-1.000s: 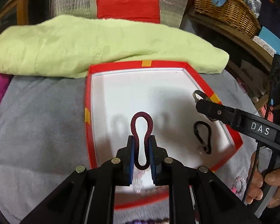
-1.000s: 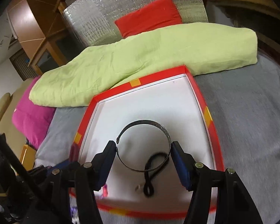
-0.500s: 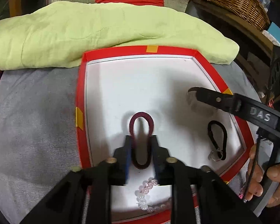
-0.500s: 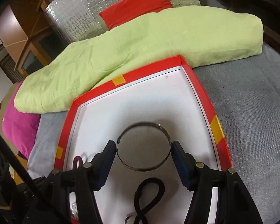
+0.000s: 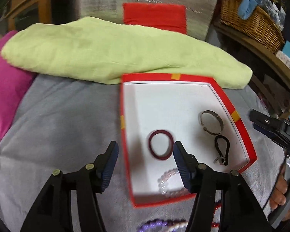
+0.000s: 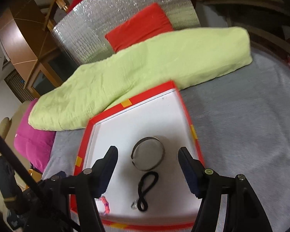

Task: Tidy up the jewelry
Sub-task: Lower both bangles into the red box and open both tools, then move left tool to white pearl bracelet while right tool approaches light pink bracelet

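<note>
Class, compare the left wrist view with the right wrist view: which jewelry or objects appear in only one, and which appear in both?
Only the left wrist view shows the maroon ring band, the pale bead bracelet and the wicker basket. Only the right wrist view shows a pink bead piece in the box's near corner. Both show the red box, metal cuff, black cord loop and green cloth.

Both the left gripper and the right gripper hover with jaws spread wide, gripping nothing.
</note>
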The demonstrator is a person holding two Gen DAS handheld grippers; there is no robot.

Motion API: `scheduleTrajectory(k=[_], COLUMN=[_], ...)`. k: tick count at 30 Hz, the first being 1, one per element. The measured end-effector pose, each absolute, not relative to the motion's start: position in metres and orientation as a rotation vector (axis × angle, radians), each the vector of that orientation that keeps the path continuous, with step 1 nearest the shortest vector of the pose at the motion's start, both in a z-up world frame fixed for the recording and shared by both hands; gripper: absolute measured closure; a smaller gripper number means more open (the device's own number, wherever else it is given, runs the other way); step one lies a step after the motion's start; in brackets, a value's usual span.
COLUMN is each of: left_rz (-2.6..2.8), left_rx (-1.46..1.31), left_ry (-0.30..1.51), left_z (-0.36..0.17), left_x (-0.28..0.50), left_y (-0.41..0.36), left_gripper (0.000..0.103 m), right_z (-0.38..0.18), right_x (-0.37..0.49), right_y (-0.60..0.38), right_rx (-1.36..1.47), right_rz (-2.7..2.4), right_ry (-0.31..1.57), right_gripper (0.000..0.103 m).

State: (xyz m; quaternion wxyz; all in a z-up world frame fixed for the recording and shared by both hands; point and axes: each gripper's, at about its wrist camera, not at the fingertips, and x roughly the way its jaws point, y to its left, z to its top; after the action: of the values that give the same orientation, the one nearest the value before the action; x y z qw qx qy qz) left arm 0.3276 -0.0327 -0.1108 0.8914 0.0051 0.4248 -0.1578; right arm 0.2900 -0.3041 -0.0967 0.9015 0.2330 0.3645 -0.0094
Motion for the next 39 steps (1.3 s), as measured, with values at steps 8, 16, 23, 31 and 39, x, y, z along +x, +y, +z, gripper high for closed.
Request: scheduleTrajectory(k=[8, 16, 23, 31, 39], left_rz=[-0.263, -0.260, -0.294, -0.321, -0.385], left_rx=[0.033, 0.070, 0.117, 0.018, 0.092], left_ry=[0.865, 0.899, 0.928, 0.967, 0.948], left_z=[-0.114, -0.131, -0.145, -0.151, -0.153], left_x=[0.274, 0.222, 0.183, 0.191, 0.201], left_y=[-0.015, -0.008, -0.008, 0.007, -0.024], left_gripper=[0.042, 0.042, 0.042, 0.042, 0.050], right_z=[-0.083, -0.099, -0.126, -0.148, -0.155], right_x=[0.235, 0.182, 0.145, 0.145, 0.161], right_y=[-0.320, -0.333, -0.327, -0.317, -0.293], right_rx=[0.485, 0.517, 0.519, 0.451, 0.302], right_rz=[-0.017, -0.031, -0.012, -0.020, -0.053], right_ry=[0.738, 0.816, 0.932, 1.007, 1.024], right_gripper=[0.035, 0.035, 0.035, 0.061, 0.079])
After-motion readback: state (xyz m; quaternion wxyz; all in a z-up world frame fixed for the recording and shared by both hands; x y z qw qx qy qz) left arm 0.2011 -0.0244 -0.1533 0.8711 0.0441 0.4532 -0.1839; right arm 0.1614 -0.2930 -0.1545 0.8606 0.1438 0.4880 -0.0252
